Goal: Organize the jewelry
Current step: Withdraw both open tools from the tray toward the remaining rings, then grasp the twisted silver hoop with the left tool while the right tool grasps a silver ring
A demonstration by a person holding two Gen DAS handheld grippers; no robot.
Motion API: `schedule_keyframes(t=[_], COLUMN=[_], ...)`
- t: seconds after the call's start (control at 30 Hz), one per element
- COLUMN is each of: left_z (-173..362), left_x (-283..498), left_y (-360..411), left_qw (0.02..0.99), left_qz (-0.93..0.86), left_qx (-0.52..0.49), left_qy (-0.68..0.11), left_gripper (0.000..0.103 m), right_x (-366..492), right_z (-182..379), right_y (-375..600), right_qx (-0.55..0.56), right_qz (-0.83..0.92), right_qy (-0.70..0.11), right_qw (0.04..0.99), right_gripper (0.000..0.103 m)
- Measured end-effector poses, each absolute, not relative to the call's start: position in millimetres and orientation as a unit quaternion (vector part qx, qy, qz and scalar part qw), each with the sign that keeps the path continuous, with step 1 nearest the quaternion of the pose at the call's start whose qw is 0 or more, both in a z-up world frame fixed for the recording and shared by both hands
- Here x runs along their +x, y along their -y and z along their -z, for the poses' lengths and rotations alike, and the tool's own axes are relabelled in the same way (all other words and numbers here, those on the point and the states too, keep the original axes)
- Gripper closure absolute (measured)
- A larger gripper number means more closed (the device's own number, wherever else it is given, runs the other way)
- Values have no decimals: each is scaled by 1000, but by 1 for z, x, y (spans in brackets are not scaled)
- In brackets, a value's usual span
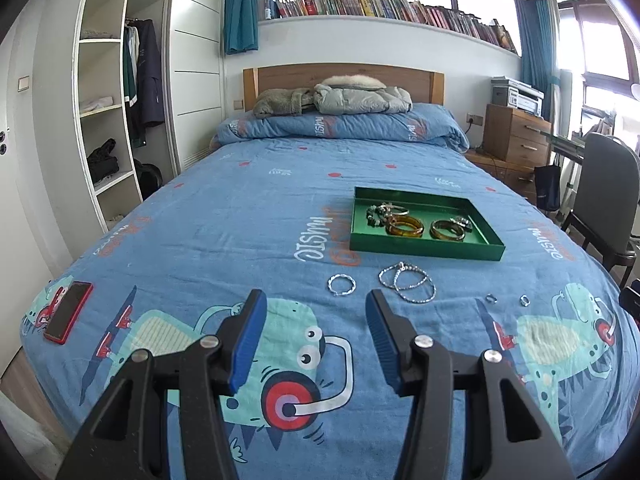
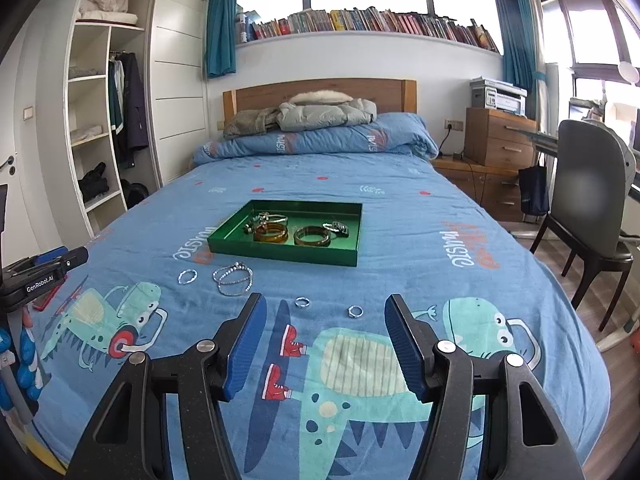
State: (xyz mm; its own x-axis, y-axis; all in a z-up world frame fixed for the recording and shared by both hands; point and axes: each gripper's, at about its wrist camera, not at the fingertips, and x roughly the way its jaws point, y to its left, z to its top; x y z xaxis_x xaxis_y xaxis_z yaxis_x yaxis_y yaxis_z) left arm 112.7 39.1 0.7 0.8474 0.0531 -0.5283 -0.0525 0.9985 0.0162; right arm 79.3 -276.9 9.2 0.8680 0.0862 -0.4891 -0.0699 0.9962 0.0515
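Silver bracelets [image 1: 407, 286]; rings [image 2: 302, 302] beside green tray [image 2: 280, 255].

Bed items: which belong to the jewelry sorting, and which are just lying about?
Job:
green tray holding bangles
silver bracelet
beaded chain
two small rings

Lying about:
red phone
grey jacket

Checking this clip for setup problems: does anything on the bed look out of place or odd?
Nothing damaged or spilled. Four pieces lie loose on the bedspread outside the green tray: a silver bangle, a beaded chain bracelet and two small rings. A red phone lies near the bed's left edge.
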Motion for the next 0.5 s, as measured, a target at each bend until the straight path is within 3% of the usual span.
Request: schedule_keyframes(t=[0.5], left_z=[62], left_x=[184], left_y=[-37], left_qw=[940], left_qz=[-11], left_qx=[-18], left_qy=[-340], left_gripper=[54], right_x=[143], right_z=[57], right_y=[298], right_qx=[23], right_qz=[-40], right_qy=[-324], right_qw=[945], right_gripper=[60])
